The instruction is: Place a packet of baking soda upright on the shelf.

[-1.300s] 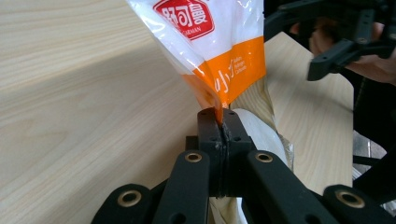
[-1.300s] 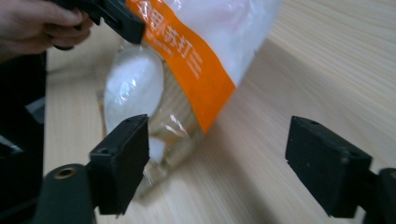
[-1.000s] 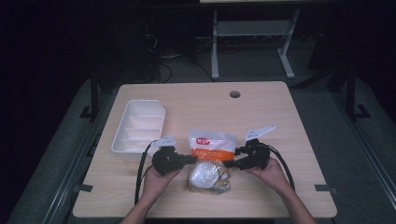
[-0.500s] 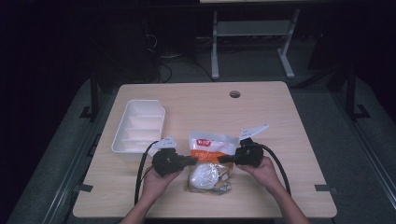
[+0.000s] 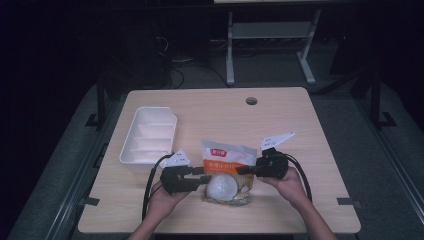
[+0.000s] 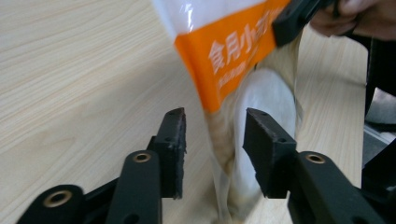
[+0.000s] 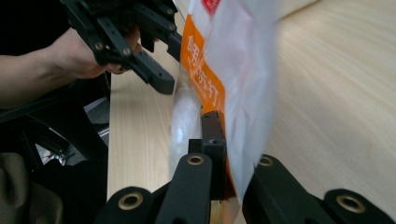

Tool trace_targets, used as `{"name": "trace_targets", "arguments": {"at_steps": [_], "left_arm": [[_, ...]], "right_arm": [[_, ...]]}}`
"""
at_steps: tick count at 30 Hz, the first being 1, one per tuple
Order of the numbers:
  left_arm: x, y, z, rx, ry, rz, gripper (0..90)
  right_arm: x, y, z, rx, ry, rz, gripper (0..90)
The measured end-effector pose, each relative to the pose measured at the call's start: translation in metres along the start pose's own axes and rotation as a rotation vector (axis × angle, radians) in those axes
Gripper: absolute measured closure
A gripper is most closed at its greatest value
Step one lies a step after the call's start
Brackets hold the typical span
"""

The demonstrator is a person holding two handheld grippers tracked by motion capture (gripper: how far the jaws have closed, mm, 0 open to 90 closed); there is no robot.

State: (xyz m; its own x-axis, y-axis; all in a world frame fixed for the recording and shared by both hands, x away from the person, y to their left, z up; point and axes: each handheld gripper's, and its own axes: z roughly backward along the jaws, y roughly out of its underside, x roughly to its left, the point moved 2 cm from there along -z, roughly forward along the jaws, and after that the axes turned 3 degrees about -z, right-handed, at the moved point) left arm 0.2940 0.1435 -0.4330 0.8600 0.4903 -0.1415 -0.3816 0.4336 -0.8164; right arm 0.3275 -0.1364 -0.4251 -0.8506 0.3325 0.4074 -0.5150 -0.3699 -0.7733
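Here, on the wooden table [image 5: 310, 140], near the person's edge and about in the middle between the two hands: a snack bag [image 5: 226, 172], white at the top, orange band with white characters across the middle, clear at the bottom with a pale round item inside. Lifted at its right side, lower end near or on the wood.

Right gripper [image 5: 247, 170]: jaws closed tight on the bag's edge, film pinched flat between the pads, as seen in the right gripper view [image 7: 224, 154]. Held by the right hand [image 5: 286, 184], just right of the bag.

Left gripper [image 5: 202, 177]: jaws partly apart, just been opening. In the left gripper view [image 6: 212, 140] clear lower part of the bag [image 6: 243, 79] standing between the two pads, a gap visible at the left pad; contact at the right pad hard to tell. No squeeze on the film. Held by the left hand [image 5: 162, 197], just left of the bag.

Farther to the left, well apart from the bag: a white compartment tray [image 5: 150, 137], lying flat, long side running away from the person. Near the far edge of the table: a small round cable hole [image 5: 251, 101].
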Motion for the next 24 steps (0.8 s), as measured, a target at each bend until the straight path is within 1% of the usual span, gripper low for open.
{"name": "trace_targets", "arguments": {"at_steps": [4,8,9,10,12,15,17,20,21,22,24], "left_arm": [[-0.003,0.002,0.003,0.008,-0.006,-0.013,54.0],[-0.004,0.006,0.007,0.013,-0.014,-0.019,50.0],[-0.004,0.007,0.008,0.016,-0.017,-0.019,48.1],[-0.005,0.009,0.009,0.018,-0.019,-0.022,48.1],[-0.005,0.011,0.01,0.024,-0.026,-0.032,45.6],[-0.008,0.015,0.011,0.016,-0.017,-0.027,42.2],[-0.009,0.016,0.011,0.021,-0.015,-0.034,39.7],[-0.012,0.017,0.01,0.025,-0.011,-0.051,38.3],[-0.013,0.017,0.01,0.029,-0.012,-0.059,36.9],[-0.014,0.017,0.009,0.025,-0.015,-0.067,33.1],[-0.015,0.018,0.01,0.023,-0.009,-0.083,31.9]], "right_arm": [[0.005,-0.005,0.009,-0.009,0.025,0.009,89.6],[0.006,-0.008,0.019,-0.014,0.064,0.025,89.6],[0.006,-0.01,0.023,-0.014,0.085,0.035,89.6],[0.006,-0.01,0.023,-0.014,0.085,0.035,89.6],[0.006,-0.014,0.028,-0.015,0.109,0.043,89.6],[0.005,-0.02,0.035,-0.018,0.143,0.05,89.7],[0.004,-0.024,0.039,-0.021,0.156,0.053,89.7],[0.003,-0.03,0.042,-0.023,0.179,0.055,89.7],[0.003,-0.033,0.043,-0.023,0.186,0.057,89.7],[0.002,-0.038,0.045,-0.031,0.201,0.059,89.7],[0.002,-0.041,0.045,-0.034,0.204,0.059,89.7]]}}
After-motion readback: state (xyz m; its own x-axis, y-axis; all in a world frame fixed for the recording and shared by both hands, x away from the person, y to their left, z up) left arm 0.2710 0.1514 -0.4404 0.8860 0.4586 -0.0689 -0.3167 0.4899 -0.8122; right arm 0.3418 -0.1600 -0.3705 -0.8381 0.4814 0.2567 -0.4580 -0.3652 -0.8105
